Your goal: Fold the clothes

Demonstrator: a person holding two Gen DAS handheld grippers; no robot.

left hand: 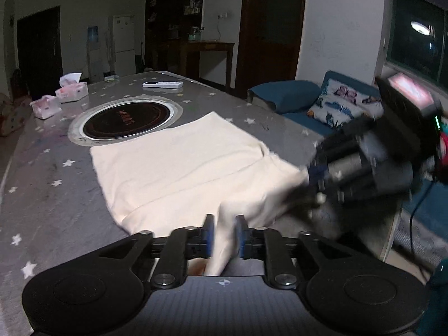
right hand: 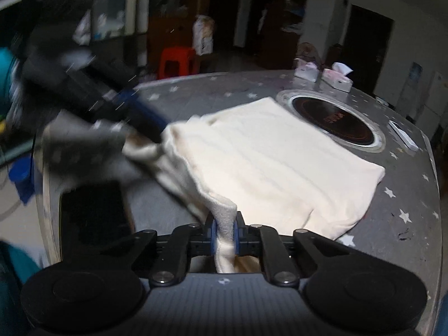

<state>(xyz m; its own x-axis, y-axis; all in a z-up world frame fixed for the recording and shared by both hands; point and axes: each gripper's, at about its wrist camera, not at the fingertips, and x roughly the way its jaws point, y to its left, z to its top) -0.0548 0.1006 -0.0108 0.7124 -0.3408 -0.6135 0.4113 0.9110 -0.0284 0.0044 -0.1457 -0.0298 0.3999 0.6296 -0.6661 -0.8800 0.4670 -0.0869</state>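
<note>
In the left wrist view, the left gripper [left hand: 224, 235] is pinching the near edge of a cream garment [left hand: 179, 165]. The garment is lying mostly flat on the star-patterned table [left hand: 50, 196], just near of the round cooktop [left hand: 126, 120]. Red writing on the cooktop is too blurred to read.

In the right wrist view, the right gripper [right hand: 224, 236] is closing on another bunched corner. I judge that the folding is only beginning: no finished fold is showing yet.
</note>
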